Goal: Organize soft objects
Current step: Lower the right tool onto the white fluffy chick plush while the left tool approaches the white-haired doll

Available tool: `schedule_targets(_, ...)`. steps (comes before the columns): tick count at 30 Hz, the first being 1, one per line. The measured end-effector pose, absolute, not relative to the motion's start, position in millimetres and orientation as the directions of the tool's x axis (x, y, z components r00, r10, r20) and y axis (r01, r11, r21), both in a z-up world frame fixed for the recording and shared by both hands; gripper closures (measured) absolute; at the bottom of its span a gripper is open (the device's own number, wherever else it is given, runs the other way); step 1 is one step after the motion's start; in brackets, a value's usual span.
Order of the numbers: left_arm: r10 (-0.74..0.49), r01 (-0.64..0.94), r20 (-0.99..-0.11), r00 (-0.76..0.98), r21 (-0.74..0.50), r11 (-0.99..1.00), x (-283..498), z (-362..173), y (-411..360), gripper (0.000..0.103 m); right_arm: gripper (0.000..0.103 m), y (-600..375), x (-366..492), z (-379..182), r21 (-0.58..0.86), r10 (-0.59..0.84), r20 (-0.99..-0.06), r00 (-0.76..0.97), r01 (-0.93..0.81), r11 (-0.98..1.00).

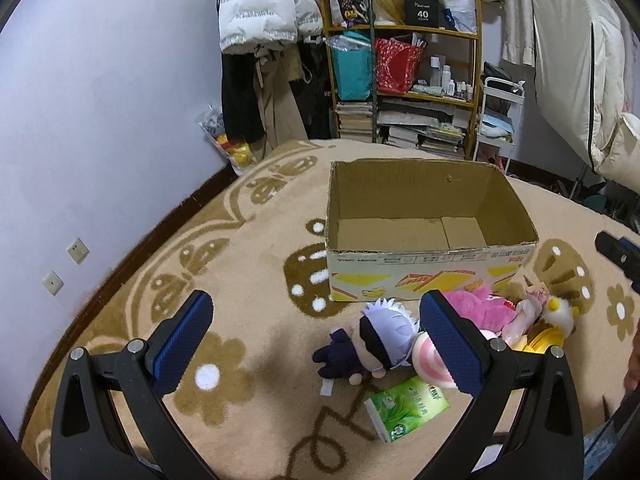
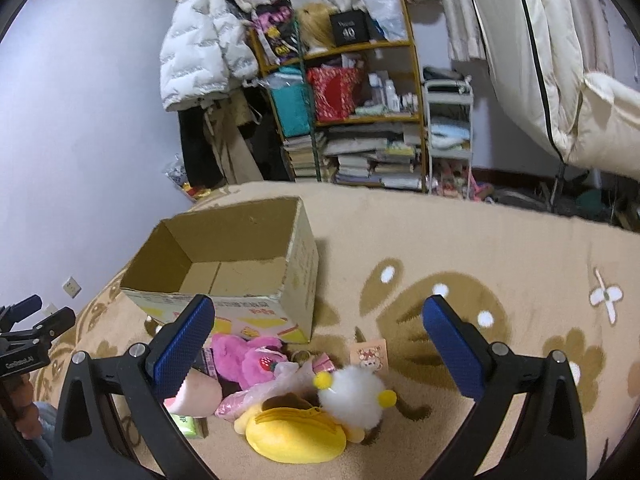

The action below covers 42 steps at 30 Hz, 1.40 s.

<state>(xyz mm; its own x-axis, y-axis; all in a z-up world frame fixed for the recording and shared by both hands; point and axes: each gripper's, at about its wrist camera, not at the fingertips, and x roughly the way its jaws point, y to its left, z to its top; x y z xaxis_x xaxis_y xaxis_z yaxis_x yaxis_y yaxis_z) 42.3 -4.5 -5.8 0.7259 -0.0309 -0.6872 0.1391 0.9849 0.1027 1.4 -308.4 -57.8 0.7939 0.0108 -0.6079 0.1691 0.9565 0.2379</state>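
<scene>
An open brown cardboard box with yellow print (image 1: pixel 424 236) stands empty on the beige patterned carpet (image 1: pixel 248 248) — the landmark here. Just in front of its printed wall lie the soft things: a white-haired blindfolded plush doll (image 1: pixel 380 340), a pink plush toy (image 2: pixel 248 356), a white fluffy plush with yellow pompoms (image 2: pixel 356 396) and a yellow plush cushion (image 2: pixel 296 436). A green tissue pack (image 1: pixel 406 408) lies nearer than the doll. Left gripper (image 1: pixel 316 340) and right gripper (image 2: pixel 320 340) hang before the box — fingers spread wide, holding nothing.
</scene>
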Motion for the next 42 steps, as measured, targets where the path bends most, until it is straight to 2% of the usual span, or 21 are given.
schedule_targets(15,-0.065,0.123,-0.795,0.604,0.012,0.992,89.0,-35.0,-18.2,0.001,0.000,-322.0,28.0,-89.7,0.311,0.083,-0.718,0.691,0.212,0.926)
schedule_targets(27,-0.060,0.142,-0.853,0.518,0.017,0.990,105.6,-72.0,-32.6,0.001,0.000,-329.0,40.0,-117.4,0.351,0.133,-0.773,0.620,0.243,0.904)
schedule_targets(33,-0.058,0.155,-0.876,0.480,0.020,0.988,112.3,-86.5,-39.2,0.001,0.006,-328.7,45.3,-135.3,0.355,0.154,-0.808,0.568,0.261,0.898)
schedule_targets(42,-0.066,0.189,-0.901,0.429,0.018,0.982,117.0,-101.8,-50.4,0.001,0.010,-325.3,46.3,-149.5,0.368,0.193,-0.837,0.512,0.267,0.891)
